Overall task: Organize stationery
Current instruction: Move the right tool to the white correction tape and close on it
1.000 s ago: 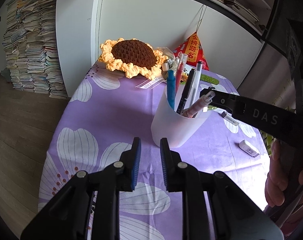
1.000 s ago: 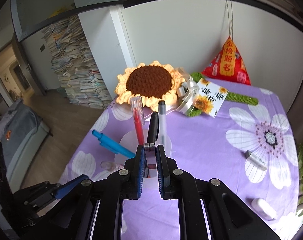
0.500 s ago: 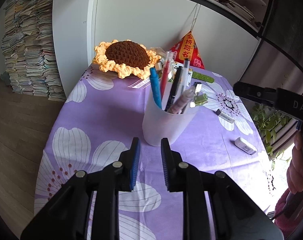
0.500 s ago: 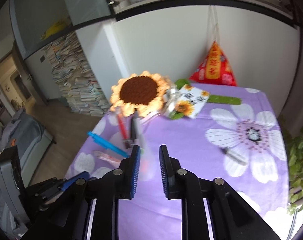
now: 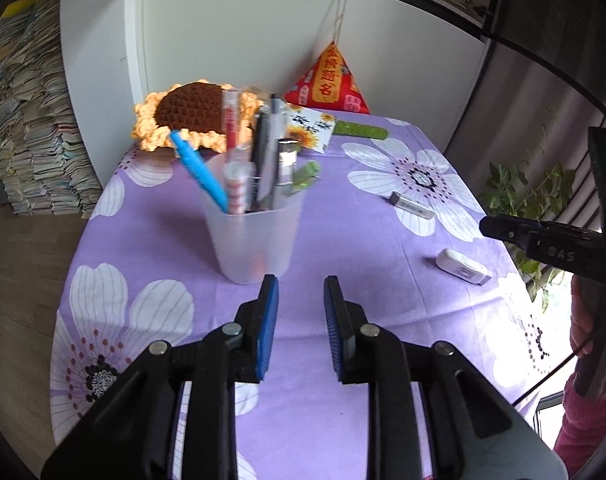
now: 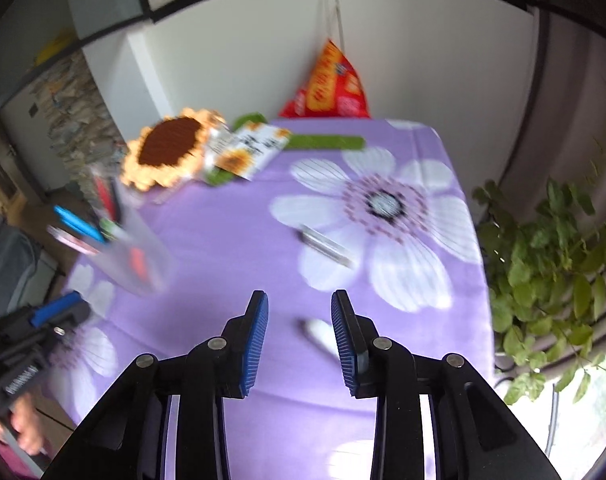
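Frosted plastic cup (image 5: 254,236) stands full of pens. My right gripper (image 6: 299,330) has let go, moved away, jaws opening, empty.

Both wrist views angled down, sharing purple tablecloth (image 5: 355,248).

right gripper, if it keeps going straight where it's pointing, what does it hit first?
Most likely the white eraser, lying on the purple tablecloth just ahead, seen in the gap between the open, empty fingers of the right gripper. The frame is blurred, so depth is uncertain.
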